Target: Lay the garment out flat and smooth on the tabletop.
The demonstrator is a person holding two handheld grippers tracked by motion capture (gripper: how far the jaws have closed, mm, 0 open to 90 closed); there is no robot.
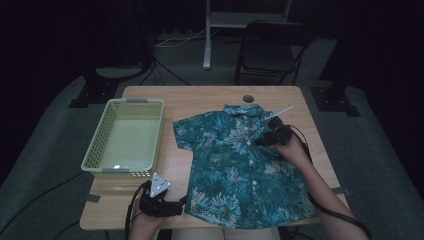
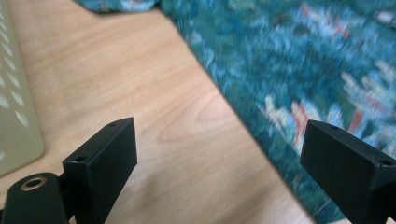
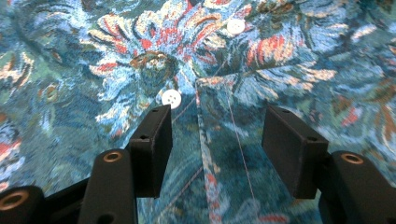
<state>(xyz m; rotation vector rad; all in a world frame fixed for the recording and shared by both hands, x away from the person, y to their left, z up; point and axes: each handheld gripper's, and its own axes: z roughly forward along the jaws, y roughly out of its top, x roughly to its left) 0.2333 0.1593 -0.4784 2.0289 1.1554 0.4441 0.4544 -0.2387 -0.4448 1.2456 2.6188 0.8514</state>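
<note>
A teal short-sleeved shirt (image 1: 235, 170) with a flower print lies flat, front up, on the wooden table (image 1: 200, 97). My left gripper (image 1: 181, 205) lies low at the shirt's bottom left corner, pointing at the hem. In the left gripper view it (image 2: 219, 154) is open, with bare wood and the shirt's edge (image 2: 299, 60) between the jaws. My right gripper (image 1: 260, 141) rests over the chest, below the collar. In the right gripper view it (image 3: 217, 140) stands open astride the button placket (image 3: 205, 121), and a white button (image 3: 171, 98) sits by one jaw.
A pale green perforated basket (image 1: 100, 145), with nothing in it, stands on the table's left half; its wall (image 2: 14, 116) is close to my left gripper. A thin white rod (image 1: 280, 112) lies by the collar. A dark chair (image 1: 270, 50) stands beyond the table's far edge.
</note>
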